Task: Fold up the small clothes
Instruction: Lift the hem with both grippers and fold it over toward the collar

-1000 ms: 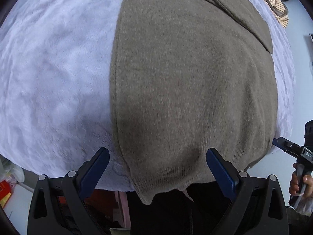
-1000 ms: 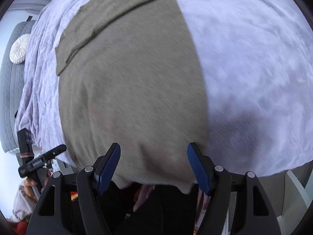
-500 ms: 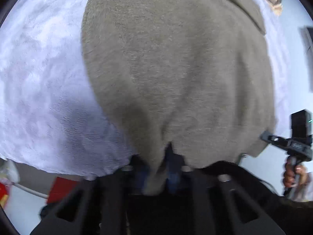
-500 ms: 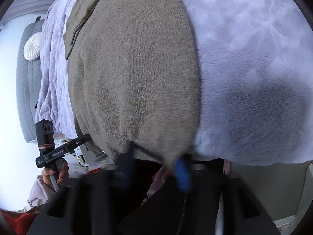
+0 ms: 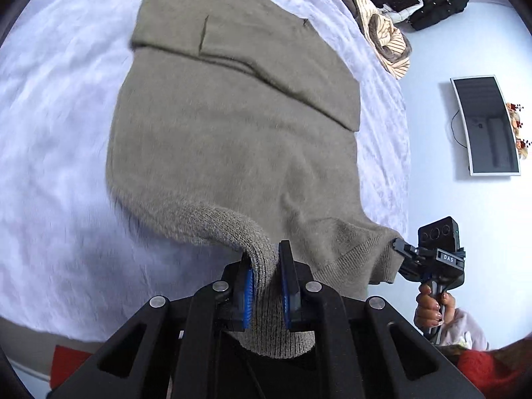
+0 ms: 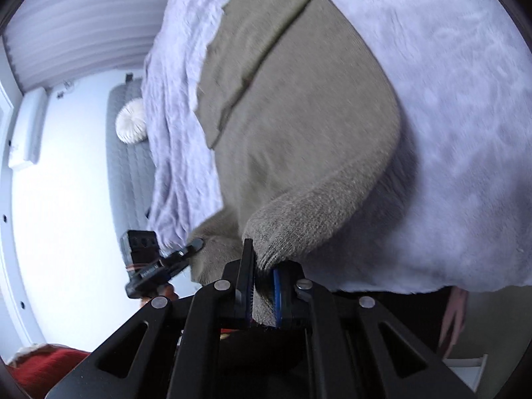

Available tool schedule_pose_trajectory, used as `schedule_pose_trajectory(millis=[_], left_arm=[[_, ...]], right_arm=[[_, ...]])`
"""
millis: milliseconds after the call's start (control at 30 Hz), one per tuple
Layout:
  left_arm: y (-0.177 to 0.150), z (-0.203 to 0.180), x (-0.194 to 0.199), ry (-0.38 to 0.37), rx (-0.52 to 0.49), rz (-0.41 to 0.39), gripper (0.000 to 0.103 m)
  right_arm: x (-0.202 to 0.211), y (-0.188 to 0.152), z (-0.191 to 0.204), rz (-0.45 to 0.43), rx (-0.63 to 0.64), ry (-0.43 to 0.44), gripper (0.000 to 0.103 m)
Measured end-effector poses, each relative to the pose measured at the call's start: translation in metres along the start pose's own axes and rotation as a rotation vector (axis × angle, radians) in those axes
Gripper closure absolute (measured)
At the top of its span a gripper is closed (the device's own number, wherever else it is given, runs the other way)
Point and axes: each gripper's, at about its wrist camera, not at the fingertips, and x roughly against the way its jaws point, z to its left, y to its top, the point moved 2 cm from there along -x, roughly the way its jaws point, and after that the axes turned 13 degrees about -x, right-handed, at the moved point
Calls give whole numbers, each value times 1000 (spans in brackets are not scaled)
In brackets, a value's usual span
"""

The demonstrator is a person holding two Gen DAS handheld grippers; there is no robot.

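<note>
— Between our left tool's (image 5: 266,272) pads we have the ribbed hem of the sweater (image 5: 232,126) clamped, one bottom corner of it, lifted just off the bed (image 5: 50,133).

— And our right tool (image 6: 262,282)?

— Same story on the other bottom corner: its pads are pressed together on the knit, with a little tail of hem hanging out behind them. Both jaws have just closed, cloth between them in each case.

— So we hold the near edge at both ends. Which way does the rest run?

— Straight away from us. The sweater's long axis goes from the hem at our tools up the bed to the neck end, which lies flat and far off. The sleeves are already folded in across the upper body.

— Then the fold goes forward, we judge: hem carried over the body toward that far end.

— Yes, and both hands are equally near the hem, so they should travel together to keep the edge straight.

— Anything beyond the sweater?

— A heap of other clothes (image 5: 392,36) at the bed's far corner, well apart from it.
</note>
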Motion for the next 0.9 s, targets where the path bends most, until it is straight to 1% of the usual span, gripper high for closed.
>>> schedule_pose_trajectory(millis=[67, 133, 167, 300, 400, 467, 500, 567, 633, 667, 733, 800, 900], left_arm=[[17, 3, 3, -33, 0, -17, 88], [39, 3, 1, -68, -7, -38, 88], [47, 2, 0, -72, -16, -43, 88], [89, 10, 7, -54, -58, -63, 88], [125, 16, 14, -47, -77, -106, 88], [150, 21, 13, -35, -90, -146, 88], [161, 25, 11, -19, -92, -163, 88], [182, 34, 2, 42, -84, -186, 88], [200, 44, -12, 107, -50, -198, 88], [210, 49, -18, 125, -26, -214, 88], [227, 57, -33, 158, 6, -252, 88], [239, 64, -46, 202, 22, -273, 88], [255, 77, -73, 255, 18, -252, 88]], right_arm=[[0, 5, 12, -34, -28, 49, 94], [-3, 10, 29, -66, -24, 70, 94], [-4, 14, 38, -84, -19, 76, 94], [-3, 33, 71, -142, -9, 122, 94], [-5, 57, 97, -168, 8, 166, 94], [-10, 83, 118, -173, 30, 180, 94], [-13, 91, 124, -175, 35, 185, 94], [-22, 121, 136, -170, 38, 198, 94], [-33, 151, 143, -161, 38, 186, 94], [-41, 168, 143, -153, 32, 174, 94], [-58, 197, 143, -137, 25, 142, 94], [-75, 225, 136, -129, 12, 112, 94], [-96, 260, 124, -120, -8, 80, 94]])
